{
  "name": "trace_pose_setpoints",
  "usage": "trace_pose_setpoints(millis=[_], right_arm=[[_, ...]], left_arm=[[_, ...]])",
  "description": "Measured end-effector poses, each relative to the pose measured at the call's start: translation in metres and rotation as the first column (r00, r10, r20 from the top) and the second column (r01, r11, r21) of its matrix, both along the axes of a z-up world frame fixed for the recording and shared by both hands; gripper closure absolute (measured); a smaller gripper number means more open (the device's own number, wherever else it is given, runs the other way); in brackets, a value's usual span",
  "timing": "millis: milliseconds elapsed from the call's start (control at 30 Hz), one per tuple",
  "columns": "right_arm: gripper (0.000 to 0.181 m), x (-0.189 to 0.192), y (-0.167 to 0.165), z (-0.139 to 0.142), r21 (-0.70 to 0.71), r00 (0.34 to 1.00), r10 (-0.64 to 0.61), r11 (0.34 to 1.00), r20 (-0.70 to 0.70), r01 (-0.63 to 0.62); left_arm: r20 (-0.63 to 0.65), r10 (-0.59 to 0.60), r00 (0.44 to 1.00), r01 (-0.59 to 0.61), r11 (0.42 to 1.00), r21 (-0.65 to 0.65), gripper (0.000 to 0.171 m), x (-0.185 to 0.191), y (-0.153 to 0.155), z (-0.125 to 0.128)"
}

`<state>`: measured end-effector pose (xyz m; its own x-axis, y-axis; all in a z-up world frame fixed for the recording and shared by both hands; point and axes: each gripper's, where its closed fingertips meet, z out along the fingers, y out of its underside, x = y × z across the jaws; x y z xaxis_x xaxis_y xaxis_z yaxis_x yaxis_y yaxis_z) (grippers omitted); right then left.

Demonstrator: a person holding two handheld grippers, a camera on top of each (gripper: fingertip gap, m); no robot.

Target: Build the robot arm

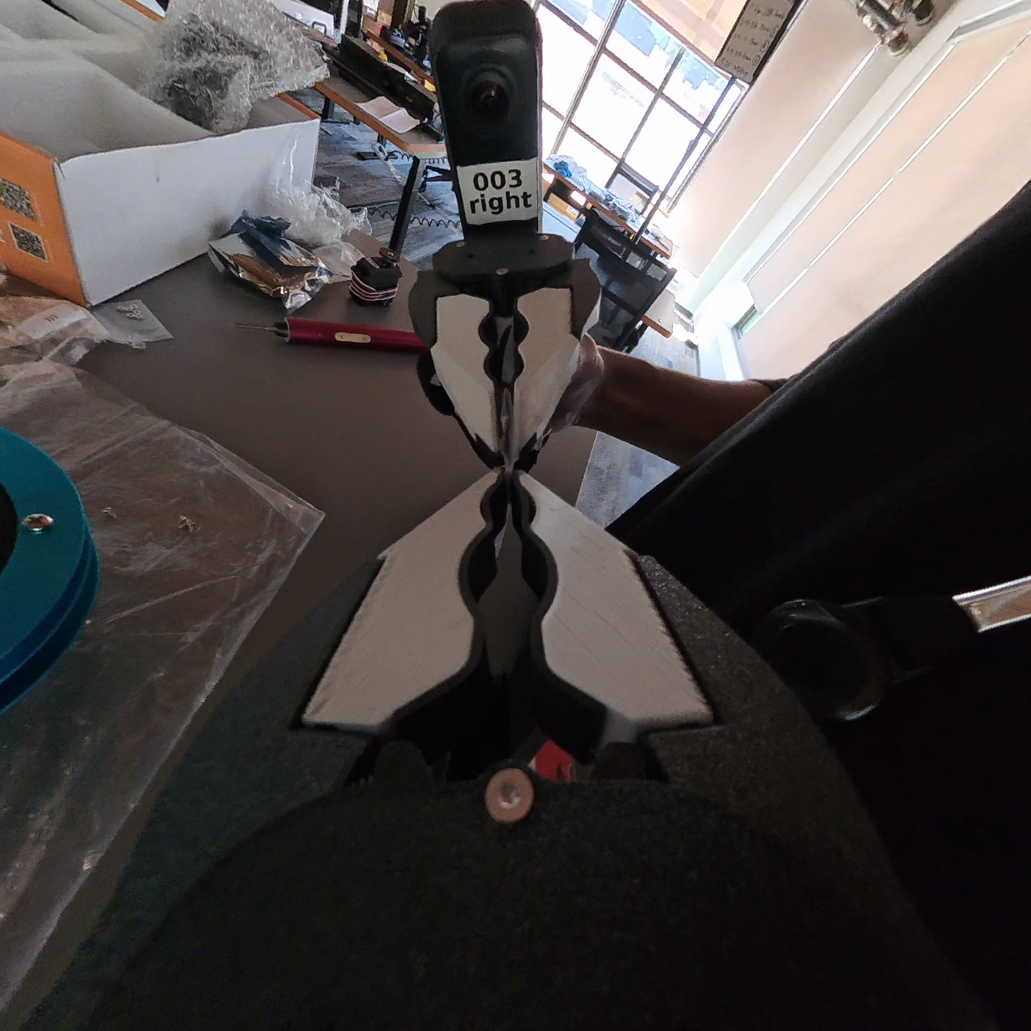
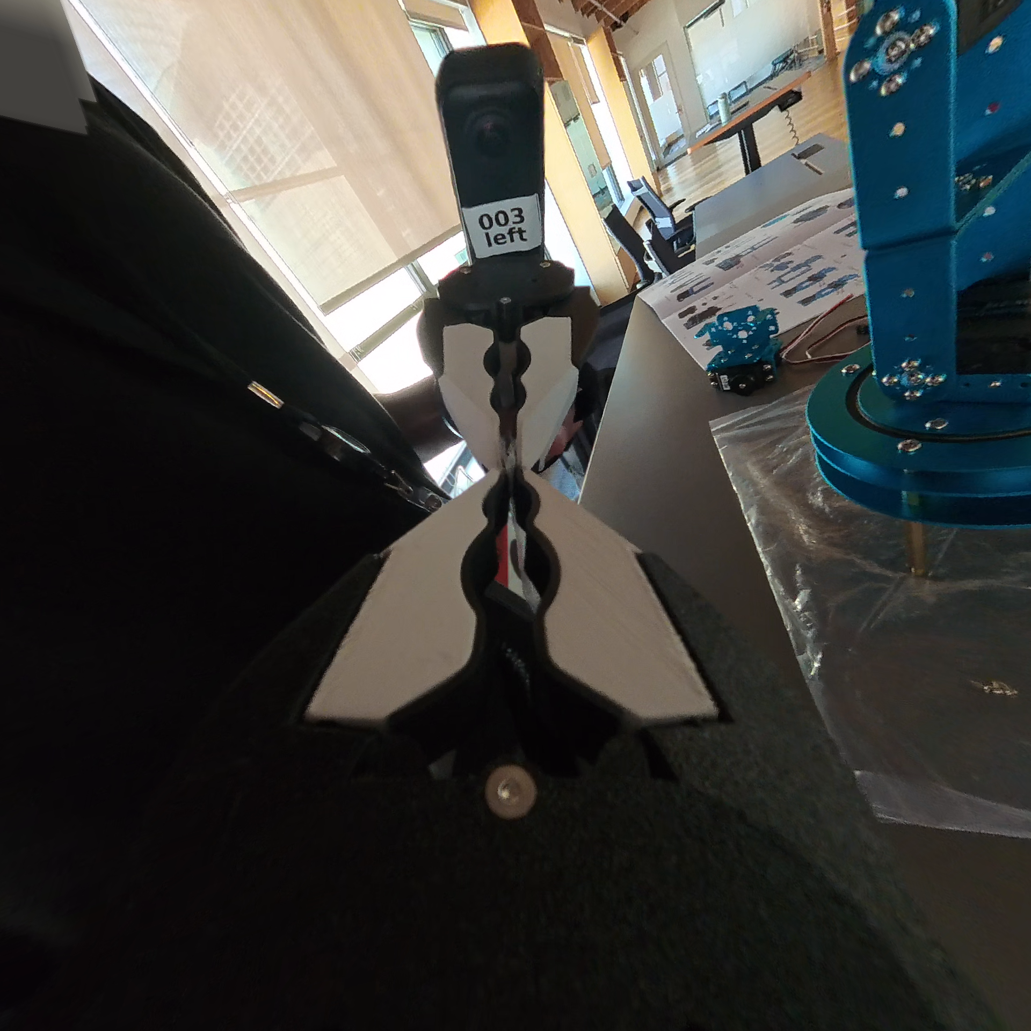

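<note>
I have both hand-held grippers tip to tip off the surface's (image 1: 335,424) near edge: left hand-held gripper (image 1: 509,481) and right hand-held gripper (image 2: 510,484) both pinched closed, seemingly empty; red screwdriver (image 1: 357,336) lies far left, blue robot arm (image 2: 937,234) right

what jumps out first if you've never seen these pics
The two grippers meet tip to tip in mid-air beside the grey table: the left gripper in front, the right gripper facing it, jaws of both closed. A blue metal robot arm stands on clear plastic sheeting on that table.
</note>
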<state>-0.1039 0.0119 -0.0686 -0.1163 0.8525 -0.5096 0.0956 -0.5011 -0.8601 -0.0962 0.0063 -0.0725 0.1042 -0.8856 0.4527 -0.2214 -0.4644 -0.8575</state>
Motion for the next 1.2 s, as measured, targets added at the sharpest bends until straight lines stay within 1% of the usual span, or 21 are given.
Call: trace_pose_setpoints(millis=[67,200,367,400,433,467,500,567,600,633,733,767,800,833,900,967,1000,1033,1133,1167,1200], right_arm=[[0.181,-0.001,-0.001,0.002,0.008,1.0,-0.001,1.0,-0.012,0.001],[0.181,0.001,-0.001,0.001,0.039,1.0,-0.002,0.999,0.011,0.002],[0.181,0.009,0.009,-0.004,-0.032,0.999,-0.028,0.999,0.019,0.029],[0.18,0.016,0.025,-0.008,-0.046,0.995,-0.096,0.994,0.031,0.098],[0.18,0.026,0.048,-0.016,-0.058,0.979,-0.192,0.979,0.069,0.196],[0.181,0.037,0.076,-0.029,-0.069,0.945,-0.297,0.949,0.137,0.309],[0.18,0.049,0.106,-0.045,-0.075,0.888,-0.396,0.903,0.234,0.423],[0.18,0.062,0.156,-0.068,0.01,0.751,-0.525,0.822,0.401,0.569],[0.18,0.058,0.176,-0.066,0.044,0.721,-0.556,0.803,0.414,0.594],[0.18,0.047,0.192,-0.058,0.064,0.723,-0.56,0.806,0.405,0.588],[0.18,0.028,0.249,-0.047,0.065,0.682,-0.607,0.764,0.408,0.642],[0.174,0.029,0.266,-0.055,0.048,0.647,-0.613,0.742,0.453,0.669],[0.153,0.037,0.28,-0.066,0.063,0.58,-0.626,0.706,0.521,0.705],[0.144,0.044,0.288,-0.07,0.1,0.533,-0.644,0.683,0.549,0.723],[0.148,0.055,0.284,-0.058,0.194,0.472,-0.713,0.635,0.519,0.748],[0.147,0.067,0.26,-0.055,0.281,0.412,-0.751,0.603,0.516,0.747],[0.146,0.067,0.24,-0.058,0.295,0.419,-0.741,0.62,0.524,0.727],[0.15,0.06,0.215,-0.066,0.29,0.458,-0.707,0.666,0.539,0.687],[0.151,0.043,0.127,-0.114,0.21,0.541,-0.529,0.814,0.654,0.542],[0.151,0.038,0.104,-0.124,0.2,0.557,-0.499,0.836,0.664,0.511],[0.151,0.038,0.092,-0.13,0.227,0.535,-0.52,0.824,0.666,0.519]], left_arm=[[-0.002,0.004,1.0,-0.003,0.999,0.052,0.171,-0.001,0.0,0.001],[0.004,0.018,1.0,-0.018,0.999,0.043,0.171,0.0,-0.001,0.001],[-0.01,0.053,0.999,-0.053,0.998,0.026,0.171,-0.006,0.004,-0.003],[-0.006,0.063,0.998,-0.063,0.998,0.008,0.166,-0.011,0.006,-0.004],[-0.014,0.087,0.996,-0.087,0.996,-0.015,0.151,-0.017,0.011,-0.006],[-0.026,0.121,0.992,-0.122,0.992,-0.04,0.144,-0.024,0.017,-0.009],[-0.031,0.149,0.988,-0.15,0.987,-0.058,0.144,-0.032,0.021,-0.01],[-0.033,0.214,0.976,-0.216,0.974,-0.076,0.145,-0.049,0.03,-0.012],[-0.029,0.248,0.968,-0.249,0.965,-0.082,0.145,-0.058,0.034,-0.011],[-0.035,0.277,0.96,-0.279,0.956,-0.091,0.145,-0.067,0.037,-0.012],[-0.125,0.368,0.921,-0.378,0.923,-0.069,0.145,-0.095,0.045,-0.026],[-0.168,0.389,0.906,-0.402,0.915,-0.044,0.146,-0.105,0.046,-0.033],[-0.219,0.415,0.883,-0.428,0.903,-0.017,0.146,-0.115,0.048,-0.043],[-0.28,0.445,0.851,-0.46,0.888,0.011,0.146,-0.127,0.051,-0.054],[-0.398,0.5,0.769,-0.518,0.853,0.07,0.146,-0.151,0.059,-0.078],[-0.478,0.529,0.701,-0.538,0.833,0.134,0.146,-0.169,0.069,-0.1],[-0.504,0.527,0.685,-0.53,0.834,0.152,0.146,-0.173,0.072,-0.109],[-0.525,0.523,0.671,-0.518,0.838,0.172,0.146,-0.176,0.076,-0.117],[-0.555,0.529,0.642,-0.476,0.842,0.252,0.148,-0.182,0.09,-0.132],[-0.56,0.536,0.631,-0.475,0.838,0.267,0.15,-0.184,0.095,-0.136],[-0.561,0.53,0.636,-0.472,0.842,0.261,0.15,-0.185,0.098,-0.138]])
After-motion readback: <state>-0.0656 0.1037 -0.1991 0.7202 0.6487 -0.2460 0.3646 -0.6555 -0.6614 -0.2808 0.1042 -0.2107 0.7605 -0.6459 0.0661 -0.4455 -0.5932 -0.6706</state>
